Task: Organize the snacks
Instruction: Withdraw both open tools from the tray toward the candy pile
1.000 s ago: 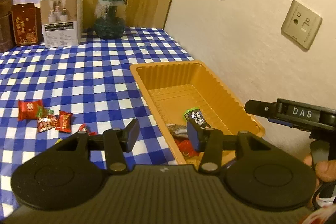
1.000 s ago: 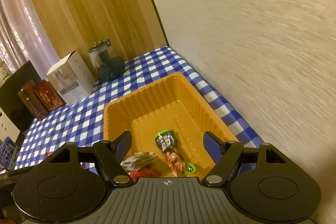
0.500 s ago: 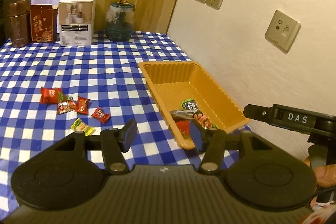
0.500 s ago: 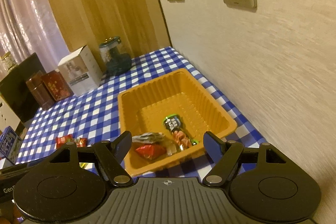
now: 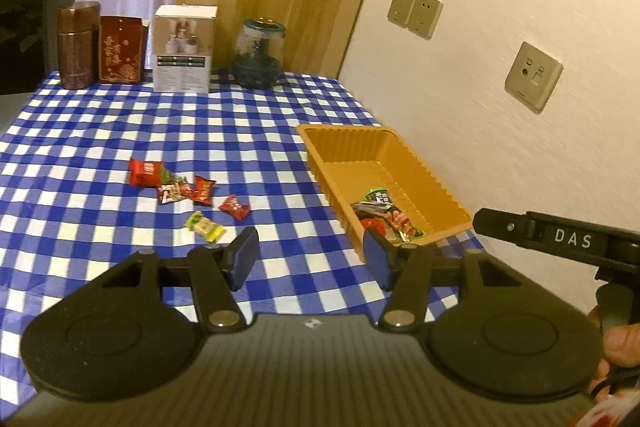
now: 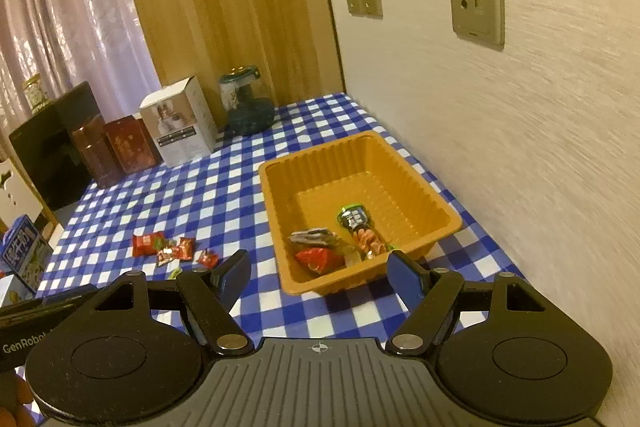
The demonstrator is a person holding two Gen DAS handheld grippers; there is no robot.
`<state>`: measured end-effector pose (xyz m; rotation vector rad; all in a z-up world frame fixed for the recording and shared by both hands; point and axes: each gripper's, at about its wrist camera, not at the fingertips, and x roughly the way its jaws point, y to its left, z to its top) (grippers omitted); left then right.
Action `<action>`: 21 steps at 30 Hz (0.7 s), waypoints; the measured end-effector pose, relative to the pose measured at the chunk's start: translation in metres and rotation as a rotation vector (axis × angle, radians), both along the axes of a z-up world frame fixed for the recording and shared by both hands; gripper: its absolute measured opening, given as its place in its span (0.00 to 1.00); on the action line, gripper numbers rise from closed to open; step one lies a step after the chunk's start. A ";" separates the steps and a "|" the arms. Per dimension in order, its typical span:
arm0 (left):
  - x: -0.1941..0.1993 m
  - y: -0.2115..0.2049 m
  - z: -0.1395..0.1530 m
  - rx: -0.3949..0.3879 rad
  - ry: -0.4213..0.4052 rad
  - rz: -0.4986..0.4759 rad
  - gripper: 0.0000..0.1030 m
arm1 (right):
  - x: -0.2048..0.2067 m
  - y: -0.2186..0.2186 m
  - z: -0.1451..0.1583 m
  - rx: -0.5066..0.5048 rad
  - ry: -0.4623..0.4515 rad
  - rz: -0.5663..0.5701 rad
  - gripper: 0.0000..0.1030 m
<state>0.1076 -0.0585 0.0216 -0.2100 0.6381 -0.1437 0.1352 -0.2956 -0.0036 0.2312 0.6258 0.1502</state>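
An orange tray (image 5: 448,205) (image 6: 444,205) sits on the blue checked tablecloth by the wall, with a few wrapped snacks (image 5: 382,217) (image 6: 340,243) lying at its near end. Several loose snacks (image 5: 180,187) (image 6: 172,247), mostly red and one yellow-green (image 5: 205,225), lie on the cloth left of the tray. My left gripper (image 5: 310,259) hovers in front of the tray's near left corner; its jaws are opening with nothing between them. My right gripper (image 6: 320,273) stands open and empty above the tray's near edge, and its body (image 5: 560,239) shows at right in the left wrist view.
At the table's back stand a brown canister (image 5: 78,45), a red box (image 5: 120,51), a white carton (image 5: 184,49) and a dark glass jar (image 5: 258,53). A wall (image 5: 500,67) with sockets runs along the right. A blue packet (image 6: 24,253) lies at far left.
Both grippers have pulled back and up from the tray, so more of the table and the loose snacks show. The left gripper's jaws have spread a little wider.
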 end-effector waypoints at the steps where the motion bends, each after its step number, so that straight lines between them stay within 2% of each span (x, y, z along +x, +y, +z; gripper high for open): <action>1: -0.003 0.002 0.001 0.000 -0.002 0.005 0.53 | -0.002 0.003 0.000 -0.003 0.002 0.002 0.73; 21: -0.027 0.030 0.004 0.017 -0.011 0.038 0.57 | -0.026 0.028 0.000 -0.029 0.015 0.036 0.73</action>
